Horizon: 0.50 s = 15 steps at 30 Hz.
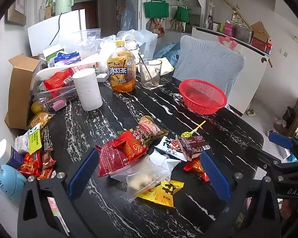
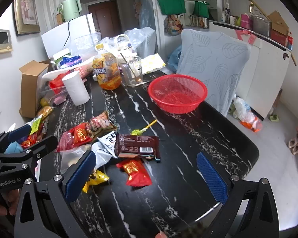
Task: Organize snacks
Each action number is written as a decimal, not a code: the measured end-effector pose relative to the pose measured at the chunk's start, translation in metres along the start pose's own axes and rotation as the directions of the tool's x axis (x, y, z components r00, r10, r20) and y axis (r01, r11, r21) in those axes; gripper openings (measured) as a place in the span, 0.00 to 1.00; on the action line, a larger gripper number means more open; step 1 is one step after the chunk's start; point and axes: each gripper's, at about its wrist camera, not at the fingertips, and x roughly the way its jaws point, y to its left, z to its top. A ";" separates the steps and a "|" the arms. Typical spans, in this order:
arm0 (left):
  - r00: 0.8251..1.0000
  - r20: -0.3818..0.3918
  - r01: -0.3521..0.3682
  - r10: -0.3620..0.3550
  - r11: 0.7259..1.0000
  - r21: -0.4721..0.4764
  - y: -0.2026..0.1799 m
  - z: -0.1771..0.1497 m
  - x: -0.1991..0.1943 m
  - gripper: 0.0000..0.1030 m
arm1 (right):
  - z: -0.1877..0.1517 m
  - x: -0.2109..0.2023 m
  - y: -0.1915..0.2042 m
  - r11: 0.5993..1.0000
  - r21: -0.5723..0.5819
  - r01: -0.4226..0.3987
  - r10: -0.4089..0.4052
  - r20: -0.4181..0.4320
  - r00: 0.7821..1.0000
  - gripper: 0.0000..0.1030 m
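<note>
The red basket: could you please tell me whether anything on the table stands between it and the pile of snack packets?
Nothing visible does. The dark table between the snack packets and the red basket is bare except for a green lollipop lying beside the pile. The bottle and glass stand off to the basket's left.

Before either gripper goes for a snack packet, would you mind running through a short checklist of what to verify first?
1. Left gripper open, nothing between its pads: ok.
2. Right gripper open and holding nothing: ok.
3. Red basket upright on the black marble table, nothing visible inside: ok.
4. Path from the snack pile to the basket free of tall things; only the green lollipop lies there: ok.
5. Packets apart enough for a single pick: not ok. The dark brown packet overlaps its neighbours; only the red packet lies nearly alone.
6. Clear zip bag sealed: cannot tell.
</note>
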 end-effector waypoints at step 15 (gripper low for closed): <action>1.000 -0.006 -0.004 0.004 1.000 -0.005 0.002 -0.001 0.001 1.00 | -0.002 0.005 0.002 1.000 -0.014 -0.004 0.004 -0.008 1.000 1.00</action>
